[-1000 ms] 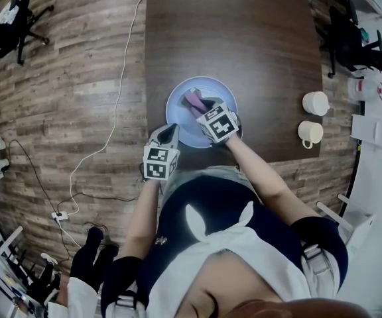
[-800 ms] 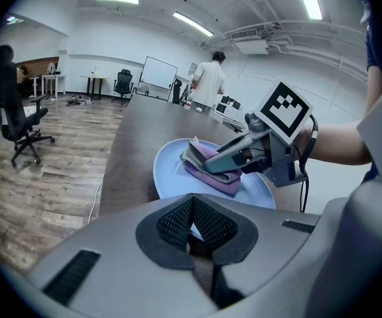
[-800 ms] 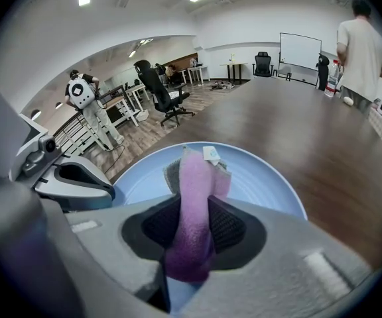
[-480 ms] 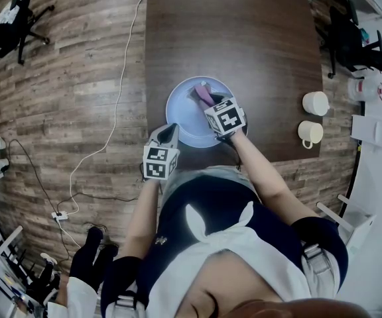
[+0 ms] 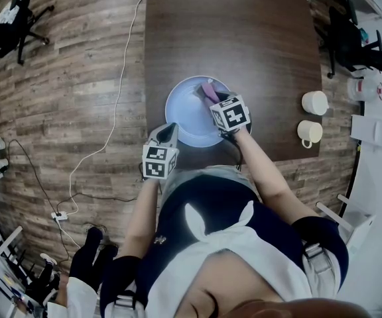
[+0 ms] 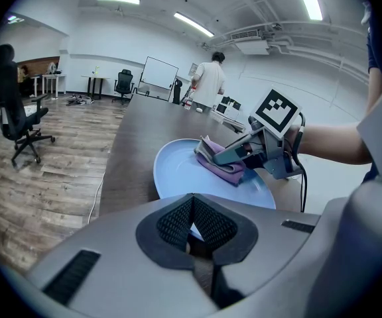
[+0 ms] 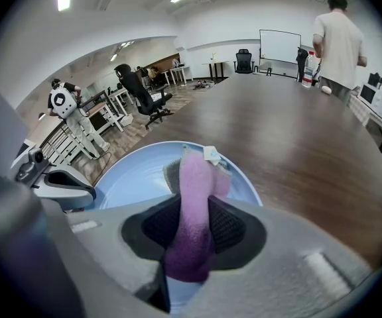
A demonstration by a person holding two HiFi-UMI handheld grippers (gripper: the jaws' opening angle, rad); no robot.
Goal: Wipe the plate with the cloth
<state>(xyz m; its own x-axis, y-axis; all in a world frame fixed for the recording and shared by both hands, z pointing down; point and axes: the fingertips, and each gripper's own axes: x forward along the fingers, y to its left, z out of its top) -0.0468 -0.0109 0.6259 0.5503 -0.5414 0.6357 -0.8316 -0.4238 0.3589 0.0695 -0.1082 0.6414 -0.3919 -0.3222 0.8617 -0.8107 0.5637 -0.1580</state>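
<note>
Right gripper view — right claw clamped on purple cloth, cloth on plate | left claw pinching plate rim

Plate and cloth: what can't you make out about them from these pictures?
- Head view: the right tongs cover most of the cloth.
- Right gripper view: the plate under the cloth is hidden; the tag has print too small to read.
- Left gripper view: the left tongs hide the plate's near rim.
</note>
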